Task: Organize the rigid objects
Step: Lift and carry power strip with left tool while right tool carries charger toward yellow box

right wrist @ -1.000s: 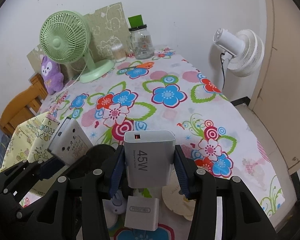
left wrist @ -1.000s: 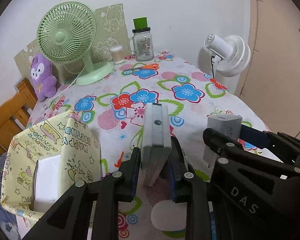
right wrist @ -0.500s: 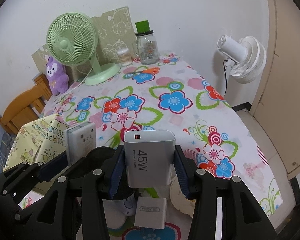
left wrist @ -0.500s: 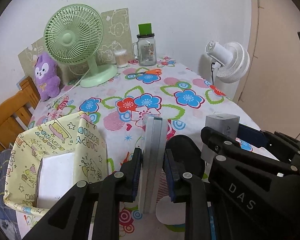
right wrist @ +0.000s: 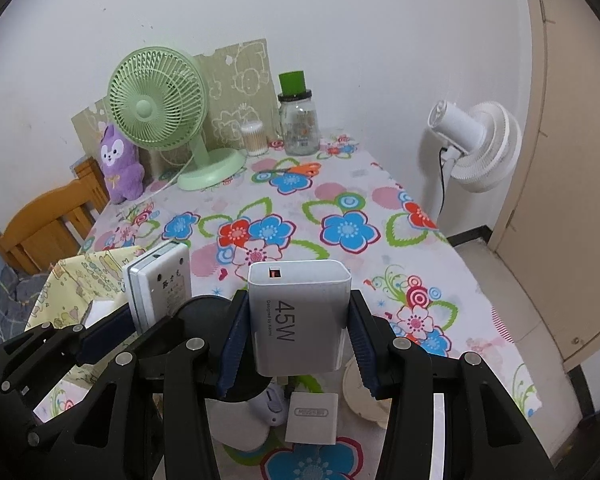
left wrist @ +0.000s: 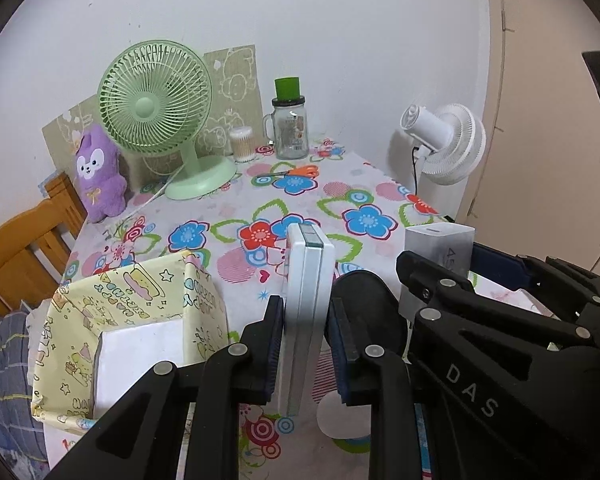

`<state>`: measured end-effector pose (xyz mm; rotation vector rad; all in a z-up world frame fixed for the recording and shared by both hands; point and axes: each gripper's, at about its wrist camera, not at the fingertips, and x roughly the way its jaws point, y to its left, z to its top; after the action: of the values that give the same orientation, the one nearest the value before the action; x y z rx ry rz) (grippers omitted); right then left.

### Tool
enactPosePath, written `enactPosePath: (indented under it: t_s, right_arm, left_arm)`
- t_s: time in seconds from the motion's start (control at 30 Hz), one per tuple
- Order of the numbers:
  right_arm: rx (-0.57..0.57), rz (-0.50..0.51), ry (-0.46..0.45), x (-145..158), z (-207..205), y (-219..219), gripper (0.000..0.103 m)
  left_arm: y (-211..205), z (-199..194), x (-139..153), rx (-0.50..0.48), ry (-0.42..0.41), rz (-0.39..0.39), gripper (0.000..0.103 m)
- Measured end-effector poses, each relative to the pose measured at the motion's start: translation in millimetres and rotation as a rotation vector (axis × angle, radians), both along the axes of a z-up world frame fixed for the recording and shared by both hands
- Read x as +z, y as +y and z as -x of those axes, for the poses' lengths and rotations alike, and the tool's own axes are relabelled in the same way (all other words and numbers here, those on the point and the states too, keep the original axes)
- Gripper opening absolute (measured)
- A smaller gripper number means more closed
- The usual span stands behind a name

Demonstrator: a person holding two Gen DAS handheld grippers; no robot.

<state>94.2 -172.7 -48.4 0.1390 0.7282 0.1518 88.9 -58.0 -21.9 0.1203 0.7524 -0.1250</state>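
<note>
Nearest: left gripper (left wrist: 305, 338) jaws clamped on a flat white adapter (left wrist: 306, 280), held on edge & upright, pads on its two broad faces. Right gripper (right wrist: 296, 334) jaws clamped on the 45W charger (right wrist: 298, 316), USB port facing up, pads on its side walls. Both items are lifted above the table w/ the floral cloth (right wrist: 340, 208). Below the right gripper, on the cloth: a small white charger (right wrist: 311, 417), a round cream disc (right wrist: 358, 394), plus a white rounded thing, partly hidden. Left of the grippers: yellow patterned box (left wrist: 140, 308), open top, white inside, prob the drop spot. Handling, my guess: all hard plastic, light, stiff, smooth so a bit slippery; grip flat sides mid-body, not corners or prongs. Farther back: green fan (right wrist: 160, 108), purple plush (right wrist: 120, 168), glass jar (right wrist: 300, 124), white fan (right wrist: 476, 140) off the table edge
</note>
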Motion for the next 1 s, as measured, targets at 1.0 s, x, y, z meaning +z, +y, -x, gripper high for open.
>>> enactPosePath:
  t_s: [1.0]
  right_arm:
    - [0.061,0.065,-0.076,75.7,-2.0,85.1,0.051]
  left_arm:
    - [79.1,1.3,60.0,0.031,-0.047,0.047,0.022]
